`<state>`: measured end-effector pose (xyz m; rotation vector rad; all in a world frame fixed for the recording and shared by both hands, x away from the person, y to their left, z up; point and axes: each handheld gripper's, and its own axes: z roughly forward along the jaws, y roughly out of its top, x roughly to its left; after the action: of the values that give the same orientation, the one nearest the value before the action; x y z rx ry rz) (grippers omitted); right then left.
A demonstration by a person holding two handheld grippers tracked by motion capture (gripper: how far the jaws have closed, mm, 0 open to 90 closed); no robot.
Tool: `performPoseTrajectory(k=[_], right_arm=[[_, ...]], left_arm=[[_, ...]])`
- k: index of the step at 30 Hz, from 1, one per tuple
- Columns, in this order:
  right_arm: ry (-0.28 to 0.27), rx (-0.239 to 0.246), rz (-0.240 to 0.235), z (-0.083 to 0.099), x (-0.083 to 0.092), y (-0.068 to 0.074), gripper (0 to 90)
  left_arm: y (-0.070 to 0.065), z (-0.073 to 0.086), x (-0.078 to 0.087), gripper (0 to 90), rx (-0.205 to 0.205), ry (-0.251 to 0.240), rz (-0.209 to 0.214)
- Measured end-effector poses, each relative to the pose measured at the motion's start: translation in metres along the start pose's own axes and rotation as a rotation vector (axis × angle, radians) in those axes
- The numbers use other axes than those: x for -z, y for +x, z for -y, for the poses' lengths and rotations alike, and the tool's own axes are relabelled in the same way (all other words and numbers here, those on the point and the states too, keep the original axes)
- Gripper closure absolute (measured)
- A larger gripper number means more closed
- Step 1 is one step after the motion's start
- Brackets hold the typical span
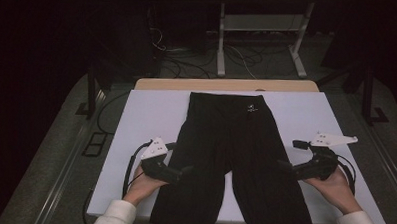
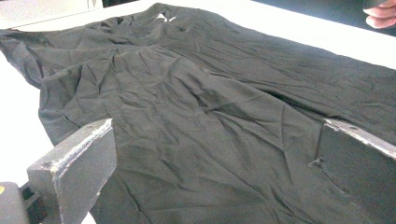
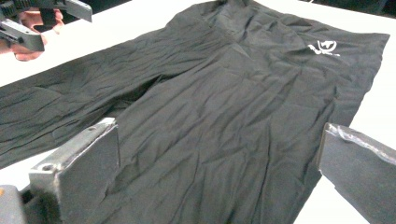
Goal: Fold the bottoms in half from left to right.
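Note:
Black shorts [image 1: 235,143] lie flat on the white table top [image 1: 146,115], waistband far, both legs reaching toward me. A small white logo [image 1: 250,109] marks the waistband. My left gripper [image 1: 183,169] rests at the outer edge of the left leg, open, its jaws wide apart over the wrinkled fabric [image 2: 201,107] in the left gripper view [image 2: 215,140]. At the outer edge of the right leg, my right gripper [image 1: 284,165] is also open; in the right gripper view [image 3: 217,135] its jaws straddle the cloth [image 3: 224,102], and the logo [image 3: 324,47] is visible.
Behind the white top runs a wooden table edge [image 1: 227,85]. Cables [image 1: 188,66] and a white frame's legs [image 1: 221,48] stand on the dark floor beyond. Bare white surface lies on both sides of the shorts. The left gripper [image 3: 32,21] appears far off in the right gripper view.

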<state>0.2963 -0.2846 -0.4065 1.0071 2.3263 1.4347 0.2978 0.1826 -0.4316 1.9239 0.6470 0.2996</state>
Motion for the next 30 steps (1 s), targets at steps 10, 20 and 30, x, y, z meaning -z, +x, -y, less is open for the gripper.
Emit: performPoseTrajectory(k=[10,20,30], right_arm=[[0.033,0.037,-0.015,-0.015,-0.014,0.004,0.0],[0.060,0.056,-0.022,-0.025,-0.026,0.005,0.0],[0.077,0.058,-0.022,-0.033,-0.035,0.001,0.0]], left_arm=[[0.000,0.000,0.000,0.0,0.002,-0.002,-0.001],[0.000,0.000,0.000,0.0,0.002,0.001,0.002],[0.000,0.000,0.000,0.0,0.004,0.001,0.001]])
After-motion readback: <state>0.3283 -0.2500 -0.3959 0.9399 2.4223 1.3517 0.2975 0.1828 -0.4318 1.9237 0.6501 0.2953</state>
